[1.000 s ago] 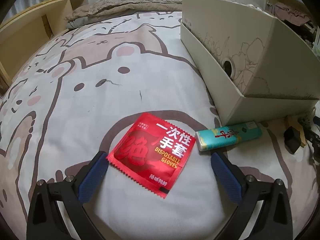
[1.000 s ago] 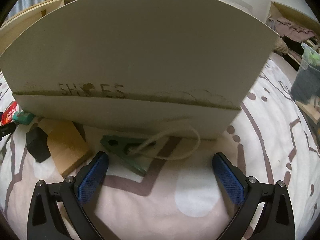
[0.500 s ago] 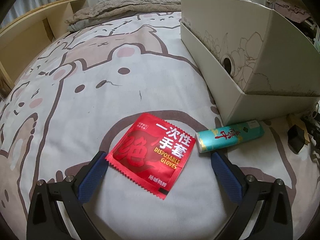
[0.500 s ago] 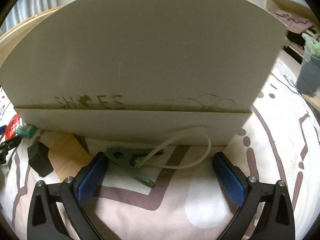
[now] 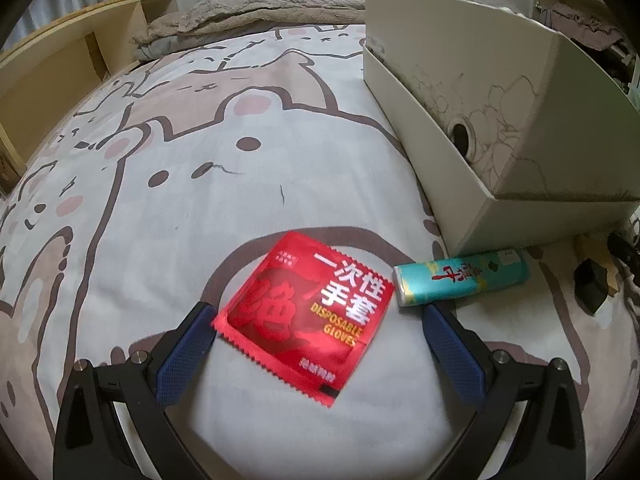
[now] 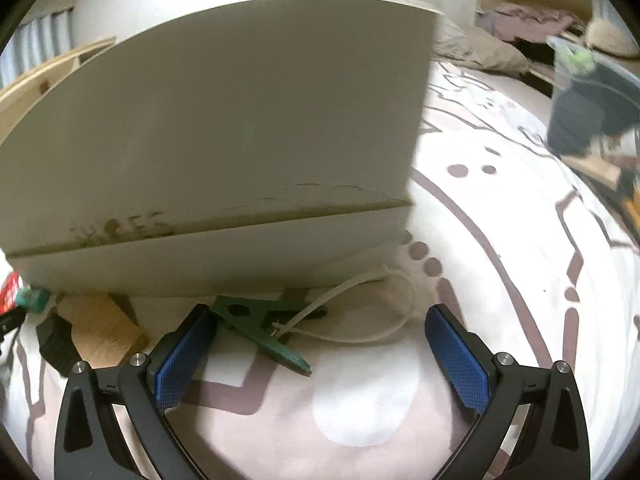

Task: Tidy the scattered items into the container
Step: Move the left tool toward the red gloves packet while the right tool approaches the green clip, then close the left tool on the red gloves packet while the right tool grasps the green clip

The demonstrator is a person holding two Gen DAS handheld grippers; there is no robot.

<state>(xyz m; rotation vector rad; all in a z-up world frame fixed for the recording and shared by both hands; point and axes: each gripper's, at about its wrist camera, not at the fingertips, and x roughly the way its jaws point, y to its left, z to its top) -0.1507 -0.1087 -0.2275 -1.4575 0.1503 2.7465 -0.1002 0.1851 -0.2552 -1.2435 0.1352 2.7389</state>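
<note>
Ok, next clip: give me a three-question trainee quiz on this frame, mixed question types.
1. True or false: the red glove packet is already inside the white box.
2. Multiple choice: what lies between the open fingers of the right gripper? A) a teal tube B) a green clip with a white cord C) a black block
3. Fill in: the teal tube lies on the bedspread, right of the ____ packet.

Key: 1 false, it lies on the bedspread in front of the open left gripper. 2 B, the green clip. 3 red.
</note>
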